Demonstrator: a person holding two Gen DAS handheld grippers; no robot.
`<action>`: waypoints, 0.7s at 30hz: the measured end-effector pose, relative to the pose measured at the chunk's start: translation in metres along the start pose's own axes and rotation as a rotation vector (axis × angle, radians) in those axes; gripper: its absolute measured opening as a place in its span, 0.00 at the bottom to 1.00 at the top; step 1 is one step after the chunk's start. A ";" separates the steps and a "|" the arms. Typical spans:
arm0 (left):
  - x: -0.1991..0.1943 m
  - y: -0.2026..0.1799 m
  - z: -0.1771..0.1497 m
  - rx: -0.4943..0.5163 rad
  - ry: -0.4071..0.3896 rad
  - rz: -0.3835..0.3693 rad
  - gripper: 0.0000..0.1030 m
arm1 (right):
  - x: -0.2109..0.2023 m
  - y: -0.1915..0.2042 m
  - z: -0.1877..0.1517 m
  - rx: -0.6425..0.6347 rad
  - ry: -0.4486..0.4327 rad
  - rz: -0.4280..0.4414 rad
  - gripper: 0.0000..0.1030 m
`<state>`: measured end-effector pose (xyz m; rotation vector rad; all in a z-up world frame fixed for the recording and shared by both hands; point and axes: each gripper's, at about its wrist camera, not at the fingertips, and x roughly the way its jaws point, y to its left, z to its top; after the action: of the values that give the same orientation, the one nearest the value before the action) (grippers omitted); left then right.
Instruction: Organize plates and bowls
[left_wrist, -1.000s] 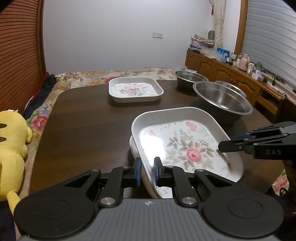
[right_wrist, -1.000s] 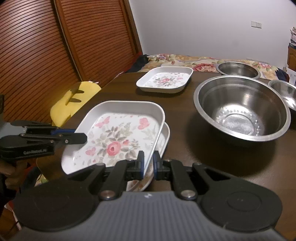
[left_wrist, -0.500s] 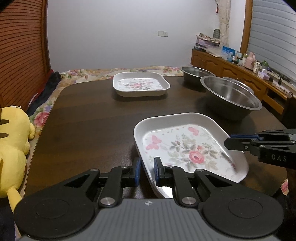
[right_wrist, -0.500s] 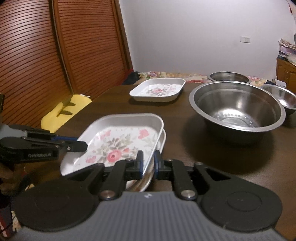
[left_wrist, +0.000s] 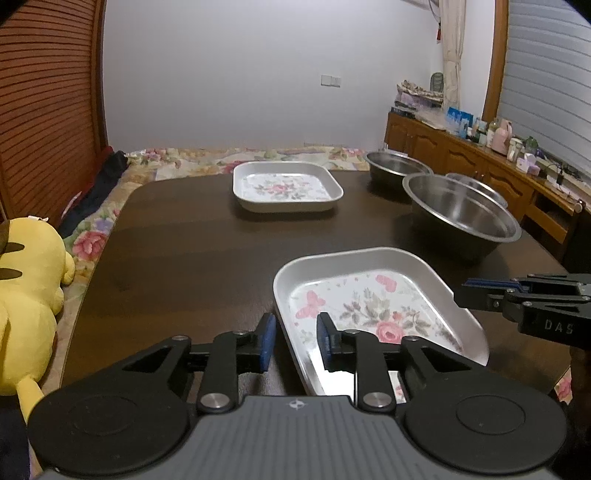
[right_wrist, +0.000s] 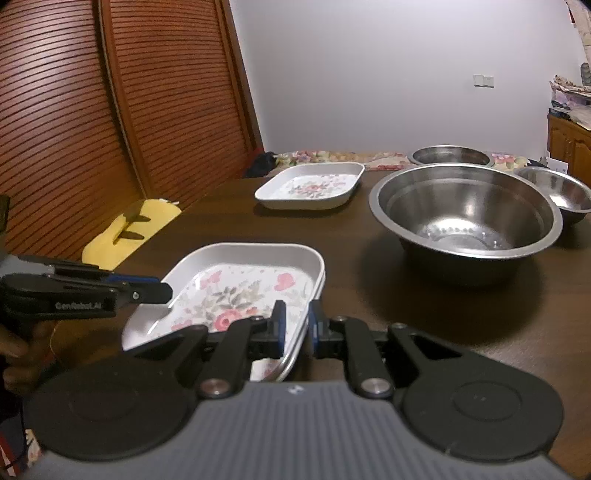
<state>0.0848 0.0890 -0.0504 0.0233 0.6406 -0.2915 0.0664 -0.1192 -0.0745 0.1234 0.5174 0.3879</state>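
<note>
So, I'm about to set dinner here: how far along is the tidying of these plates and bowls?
Done: the near floral plate sits nested on a second plate. In hand: the right gripper clamps its rim; the left gripper is open astride the opposite rim. Left: the far floral plate, the large steel bowl and two smaller bowls stand apart, unstacked.

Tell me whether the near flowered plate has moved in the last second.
Yes. In the right wrist view, the near flowered plate has dropped and slid right against the plate beneath. It is now nested, and only a thin rim of the lower one shows.
</note>
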 end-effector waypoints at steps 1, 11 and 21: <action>-0.001 0.000 0.001 -0.001 -0.004 0.000 0.29 | -0.001 0.000 0.000 0.001 -0.004 -0.001 0.15; -0.002 -0.001 0.003 -0.013 -0.023 -0.006 0.40 | -0.006 -0.004 0.001 0.008 -0.029 -0.004 0.15; -0.001 0.001 0.008 -0.026 -0.032 0.000 0.57 | -0.007 -0.006 0.001 0.015 -0.036 -0.001 0.40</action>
<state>0.0892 0.0893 -0.0438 -0.0060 0.6129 -0.2832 0.0631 -0.1271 -0.0720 0.1441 0.4845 0.3805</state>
